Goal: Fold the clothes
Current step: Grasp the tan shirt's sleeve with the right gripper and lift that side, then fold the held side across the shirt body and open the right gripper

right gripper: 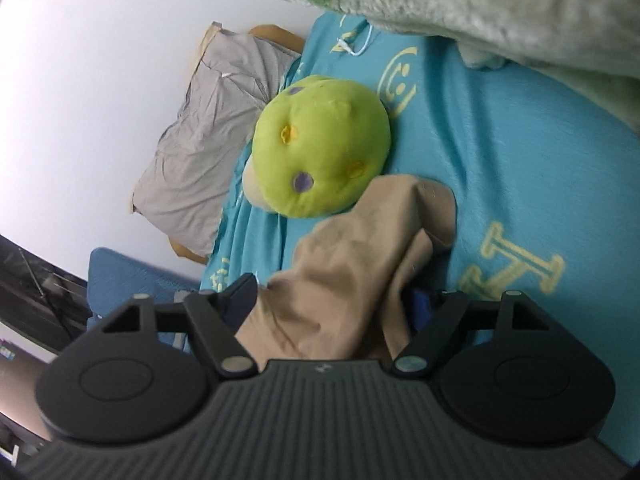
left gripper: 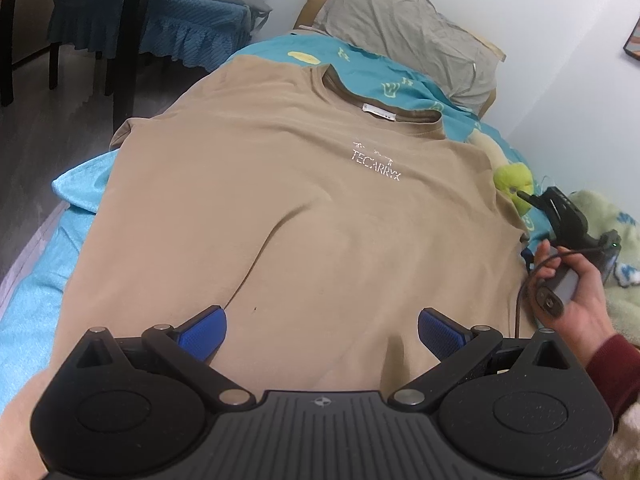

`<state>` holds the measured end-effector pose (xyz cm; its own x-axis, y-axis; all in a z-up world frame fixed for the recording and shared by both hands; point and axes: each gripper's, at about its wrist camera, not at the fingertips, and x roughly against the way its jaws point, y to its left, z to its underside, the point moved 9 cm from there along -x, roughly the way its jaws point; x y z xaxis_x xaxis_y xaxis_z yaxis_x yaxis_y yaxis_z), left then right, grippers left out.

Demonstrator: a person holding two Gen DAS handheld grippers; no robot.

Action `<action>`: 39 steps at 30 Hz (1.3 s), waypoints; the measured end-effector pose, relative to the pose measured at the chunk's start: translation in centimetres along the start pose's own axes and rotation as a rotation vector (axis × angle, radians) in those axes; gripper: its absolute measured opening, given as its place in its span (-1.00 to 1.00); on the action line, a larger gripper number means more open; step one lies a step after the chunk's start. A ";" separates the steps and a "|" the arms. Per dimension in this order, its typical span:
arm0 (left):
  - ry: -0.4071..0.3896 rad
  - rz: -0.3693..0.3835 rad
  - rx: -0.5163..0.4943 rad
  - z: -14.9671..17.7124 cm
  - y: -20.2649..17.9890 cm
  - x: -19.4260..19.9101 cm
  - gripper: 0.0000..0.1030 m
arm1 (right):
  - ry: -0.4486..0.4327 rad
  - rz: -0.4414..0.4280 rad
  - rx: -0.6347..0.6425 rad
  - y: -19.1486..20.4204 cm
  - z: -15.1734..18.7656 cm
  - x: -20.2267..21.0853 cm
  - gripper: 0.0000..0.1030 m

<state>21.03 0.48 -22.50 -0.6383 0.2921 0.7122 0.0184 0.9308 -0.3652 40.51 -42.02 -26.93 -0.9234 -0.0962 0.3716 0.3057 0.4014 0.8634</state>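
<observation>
Grippers: left gripper [left gripper: 322, 330] and right gripper [right gripper: 336, 300], black ribbed bodies, silver screws, blue pads [left gripper: 206, 330].
Hand: bare right hand [left gripper: 576, 296], maroon sleeve [left gripper: 616, 368].

One tan T-shirt [left gripper: 288, 208] is lying across the middle of the frame on one bed [left gripper: 36, 304], and one of its sleeves [right gripper: 360, 248] is showing low in the right wrist view. One grey pillow [left gripper: 404, 28] is sitting at the upper right, one green plush toy [right gripper: 324, 148] at mid-frame, and one pale fleece blanket [right gripper: 480, 4] along the top. Two sets of tongs are showing: the left tongs [left gripper: 322, 332] and the right tongs [right gripper: 340, 300]. One hand [left gripper: 572, 292] is showing at the right edge.
</observation>
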 end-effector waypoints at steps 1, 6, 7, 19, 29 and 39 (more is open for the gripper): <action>0.000 0.000 -0.003 0.0 0.0 -0.1 1.00 | -0.012 0.000 0.006 0.0 -0.2 -0.4 0.47; -0.005 -0.003 -0.015 -0.1 -0.2 -0.4 1.00 | -0.069 0.001 0.038 -0.2 -1.5 -2.1 0.47; -0.006 -0.005 -0.019 -0.1 -0.2 -0.5 1.00 | -0.081 0.001 0.044 -0.2 -1.7 -2.5 0.47; -0.014 -0.006 -0.059 -0.1 -0.4 -0.9 1.00 | -0.216 0.003 0.328 5.5 -1.9 -1.5 -0.81; -0.012 0.006 -0.033 -0.4 0.0 -0.8 1.00 | -0.167 -0.040 0.097 0.7 -4.1 -2.0 -0.33; -0.027 0.006 0.035 -1.7 0.6 -0.5 1.00 | -0.161 0.070 0.237 1.5 -3.3 -2.6 0.58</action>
<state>22.68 1.23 -22.04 -0.6591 0.2913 0.6934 -0.0045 0.9204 -0.3909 44.11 -44.12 -25.44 -0.9326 0.0774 0.3526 0.3250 0.6050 0.7268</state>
